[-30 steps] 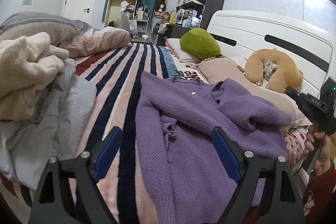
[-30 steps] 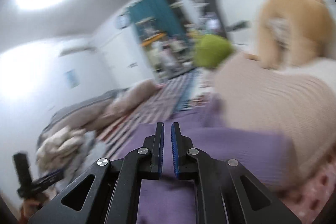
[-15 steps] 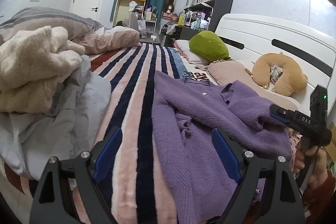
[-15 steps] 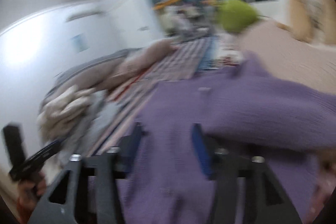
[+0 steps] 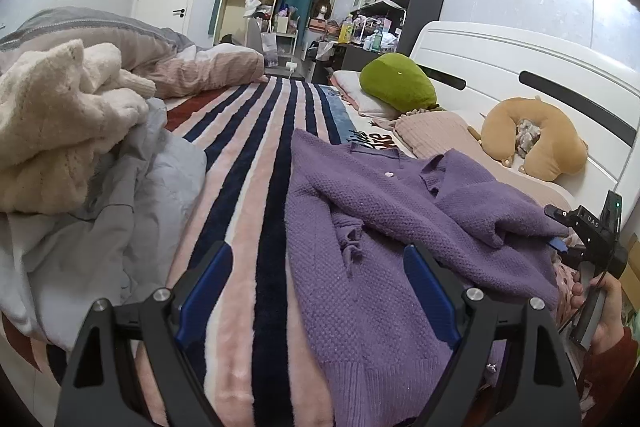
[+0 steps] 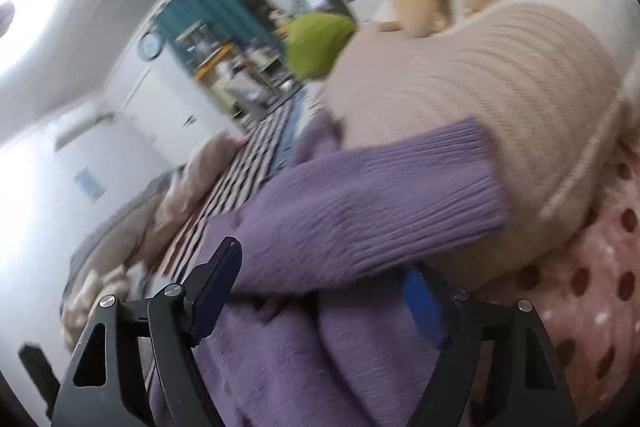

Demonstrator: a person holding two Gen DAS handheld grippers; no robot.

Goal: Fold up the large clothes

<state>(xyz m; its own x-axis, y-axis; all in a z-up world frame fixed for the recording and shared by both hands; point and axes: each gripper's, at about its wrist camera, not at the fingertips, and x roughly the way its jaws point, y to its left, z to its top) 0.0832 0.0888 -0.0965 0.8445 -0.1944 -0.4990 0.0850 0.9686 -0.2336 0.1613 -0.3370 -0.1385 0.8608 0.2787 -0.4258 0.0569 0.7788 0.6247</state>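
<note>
On the striped bed [image 5: 256,155], clothes [image 5: 72,147] pile left of the purple cardigan [image 5: 384,227], over whose near hem the left gripper [image 5: 316,291] gapes wide, while the right gripper [image 6: 316,291] straddles its sleeve [image 6: 360,207], jaws wide.

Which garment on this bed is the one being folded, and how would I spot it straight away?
Start at the white headboard and come down past the tan neck pillow onto the striped blanket. Spread there is the purple knit cardigan, one sleeve crossed over its front. The heaped cream sweater and grey clothing to its left are crumpled; only the purple one lies flat.
</note>
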